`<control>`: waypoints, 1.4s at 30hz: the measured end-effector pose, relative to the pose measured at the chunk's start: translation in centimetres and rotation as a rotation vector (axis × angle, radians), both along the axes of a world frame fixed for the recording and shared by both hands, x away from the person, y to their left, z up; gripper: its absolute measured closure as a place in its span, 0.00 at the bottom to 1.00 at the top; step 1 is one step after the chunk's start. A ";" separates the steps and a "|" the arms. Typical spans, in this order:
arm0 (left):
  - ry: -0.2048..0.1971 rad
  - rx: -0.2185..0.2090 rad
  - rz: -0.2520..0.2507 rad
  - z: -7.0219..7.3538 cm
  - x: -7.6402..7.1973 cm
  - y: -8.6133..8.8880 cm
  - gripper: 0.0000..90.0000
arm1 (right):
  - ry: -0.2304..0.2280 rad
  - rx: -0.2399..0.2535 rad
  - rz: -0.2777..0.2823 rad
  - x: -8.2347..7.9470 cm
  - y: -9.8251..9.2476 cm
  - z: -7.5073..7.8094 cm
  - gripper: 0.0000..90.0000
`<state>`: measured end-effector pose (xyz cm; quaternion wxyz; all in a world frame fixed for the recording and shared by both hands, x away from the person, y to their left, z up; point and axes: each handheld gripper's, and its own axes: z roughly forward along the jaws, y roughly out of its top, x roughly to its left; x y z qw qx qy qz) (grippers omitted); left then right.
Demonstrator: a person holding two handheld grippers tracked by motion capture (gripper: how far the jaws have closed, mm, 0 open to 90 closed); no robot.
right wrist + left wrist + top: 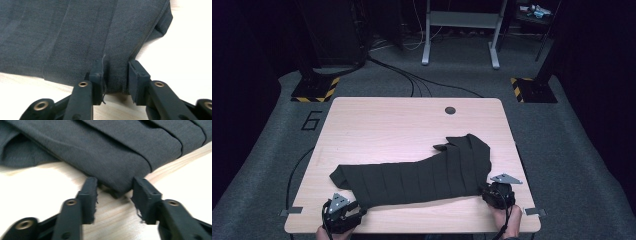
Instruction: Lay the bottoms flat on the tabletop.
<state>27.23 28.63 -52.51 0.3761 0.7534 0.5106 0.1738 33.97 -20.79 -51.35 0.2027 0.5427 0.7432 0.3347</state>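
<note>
My left tool [354,209] stood with jaws apart, a corner of the dark pleated cloth [422,175] between them. My right tool [490,192] was clamped on the cloth's near edge. The cloth lay across the table [387,125].

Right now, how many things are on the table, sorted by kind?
Dark pleated cloth: 1
Handheld grippers: 2, the left gripper and the right gripper, both at the cloth's near edge
Round dark hole cover in the table, near the far edge: 1
Total: 4
</note>
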 end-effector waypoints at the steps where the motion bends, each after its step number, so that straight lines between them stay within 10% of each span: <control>1: -0.006 0.010 0.008 0.0 0.0 -0.1 0.70 | -0.005 0.001 0.001 -0.1 0.0 0.0 0.79; 23: -0.036 0.025 -0.004 0.3 0.0 0.0 0.90 | -0.045 0.037 -0.006 -1.1 -0.1 0.4 0.93; 42: -0.080 -0.006 -0.036 3.7 1.2 0.6 0.92 | -0.105 0.082 0.009 -1.2 -0.4 3.5 0.96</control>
